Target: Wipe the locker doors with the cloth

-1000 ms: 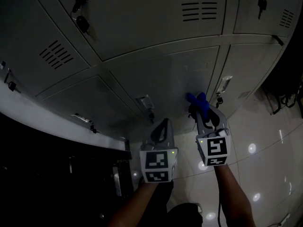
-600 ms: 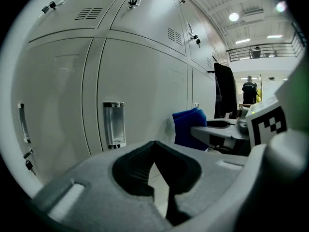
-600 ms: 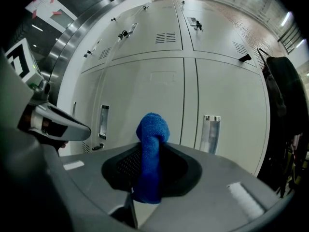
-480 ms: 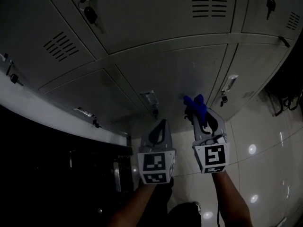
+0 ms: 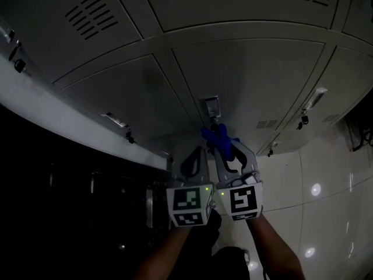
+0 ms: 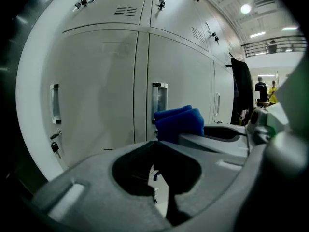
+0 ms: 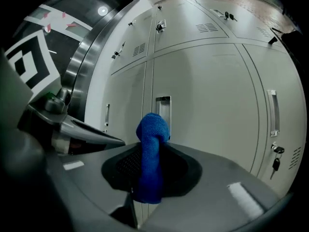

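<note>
1. The locker doors (image 5: 250, 80) stand in front of both grippers.
2. The left gripper (image 5: 197, 154) is just beside the right gripper (image 5: 220, 147), on its left side.
3. The cloth (image 5: 213, 135) sits between the jaws of the right gripper and sticks out toward the doors.
4. A door handle (image 5: 211, 105) is near, behind the cloth.
5. A key (image 5: 303, 121) hangs on the next door to the right.

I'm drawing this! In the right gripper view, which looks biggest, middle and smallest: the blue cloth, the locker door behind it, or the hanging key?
1. locker door
2. blue cloth, which looks big partly because it is so close to the camera
3. key
</note>
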`<state>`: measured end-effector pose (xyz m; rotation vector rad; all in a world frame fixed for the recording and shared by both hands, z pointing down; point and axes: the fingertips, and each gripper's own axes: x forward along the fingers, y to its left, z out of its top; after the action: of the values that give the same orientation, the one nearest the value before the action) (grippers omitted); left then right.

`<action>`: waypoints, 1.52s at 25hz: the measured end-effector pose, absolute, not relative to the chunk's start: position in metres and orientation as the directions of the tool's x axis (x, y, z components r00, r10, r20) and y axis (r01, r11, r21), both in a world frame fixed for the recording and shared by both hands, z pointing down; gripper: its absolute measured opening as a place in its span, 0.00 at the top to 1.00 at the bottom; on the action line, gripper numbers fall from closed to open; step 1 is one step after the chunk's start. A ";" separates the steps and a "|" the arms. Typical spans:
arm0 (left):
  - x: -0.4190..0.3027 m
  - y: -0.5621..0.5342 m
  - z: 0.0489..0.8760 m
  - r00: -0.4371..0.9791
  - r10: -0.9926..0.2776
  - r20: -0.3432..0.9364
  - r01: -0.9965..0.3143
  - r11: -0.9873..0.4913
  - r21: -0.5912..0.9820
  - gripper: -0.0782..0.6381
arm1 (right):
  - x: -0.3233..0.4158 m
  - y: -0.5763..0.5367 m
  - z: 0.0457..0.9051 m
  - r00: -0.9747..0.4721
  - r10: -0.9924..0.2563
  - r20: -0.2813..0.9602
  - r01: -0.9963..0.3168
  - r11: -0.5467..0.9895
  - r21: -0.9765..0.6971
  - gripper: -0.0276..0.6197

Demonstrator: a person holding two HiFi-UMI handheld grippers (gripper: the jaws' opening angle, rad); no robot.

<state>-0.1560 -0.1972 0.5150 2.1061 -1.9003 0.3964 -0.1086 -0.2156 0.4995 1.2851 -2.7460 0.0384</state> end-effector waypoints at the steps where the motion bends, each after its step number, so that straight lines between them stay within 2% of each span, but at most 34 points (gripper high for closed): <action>1: -0.160 -0.196 0.519 0.092 -0.919 0.382 -0.996 -0.091 0.022 0.89 | -0.113 -0.215 0.503 -0.641 -0.760 0.108 -0.763 0.646 0.024 0.83; 13: -0.158 -0.199 0.535 0.098 -0.925 0.368 -0.995 -0.097 0.024 0.89 | -0.118 -0.222 0.519 -0.639 -0.764 0.086 -0.765 0.643 0.035 0.83; 38: -0.049 -0.232 0.525 0.287 -0.897 0.336 -0.955 -0.294 0.032 0.89 | 0.050 -0.269 0.546 -0.399 -0.903 0.162 -0.904 0.417 0.098 0.83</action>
<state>-0.0489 -0.2318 0.5254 2.3288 -1.7097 0.3754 0.0502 -0.2693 0.5465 1.6007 -2.4799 0.0079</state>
